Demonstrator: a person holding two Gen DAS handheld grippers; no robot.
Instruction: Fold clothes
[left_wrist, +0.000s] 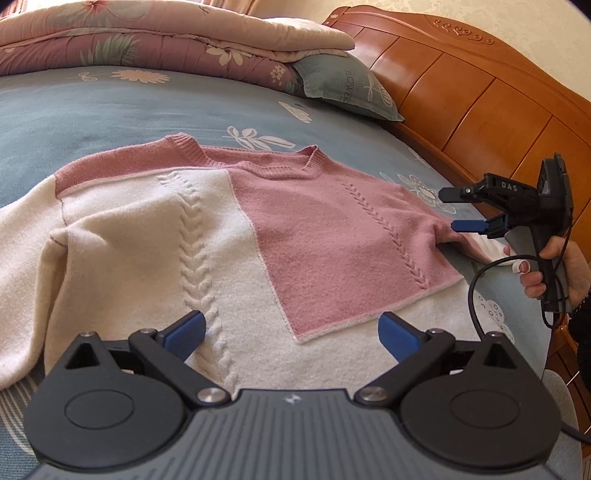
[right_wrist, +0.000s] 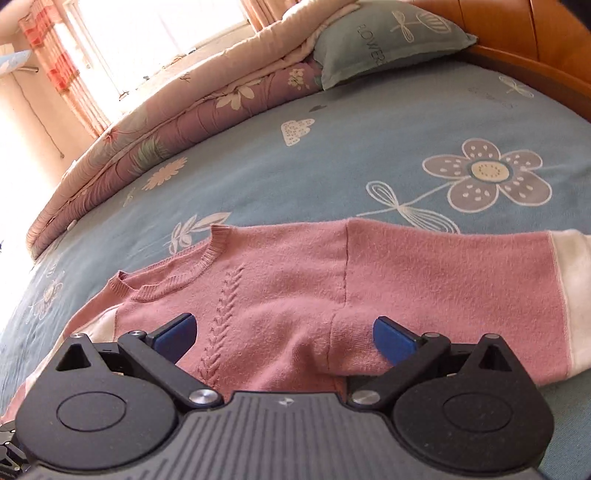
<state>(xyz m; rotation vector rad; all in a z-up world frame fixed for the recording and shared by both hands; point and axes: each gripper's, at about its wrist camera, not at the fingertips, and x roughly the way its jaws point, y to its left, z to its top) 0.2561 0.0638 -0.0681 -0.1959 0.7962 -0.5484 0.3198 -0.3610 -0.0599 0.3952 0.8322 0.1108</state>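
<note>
Sweater (left_wrist: 258, 229) in pink and cream knit is spread flat on the bed (left_wrist: 92, 110), which is covered by a blue sheet printed with flowers. Its ribbed neckline is turned toward the far edge of the bed, where a folded floral quilt (left_wrist: 147, 40) is stacked, and a blue pillow (left_wrist: 347, 88) is propped in the corner by the wooden headboard (left_wrist: 480, 96). One cream sleeve is seen doubled over the body on the side away from the headboard, while the pink sleeve (right_wrist: 443, 273), ending in a cream cuff, is stretched toward the headboard side.

The left gripper (left_wrist: 291, 332) is held above the cream lower part of the sweater with its blue-padded fingers (left_wrist: 184, 332) spread wide; nothing is gripped between them. The right gripper (right_wrist: 284, 332) is held low over the pink armpit area, where the fabric is bunched slightly, and its fingers are likewise spread wide with nothing clamped. In the left wrist view the right gripper is seen from the side at the base of the pink sleeve, its handle held by a hand (left_wrist: 554, 269), with a black cable looped beneath.
</note>
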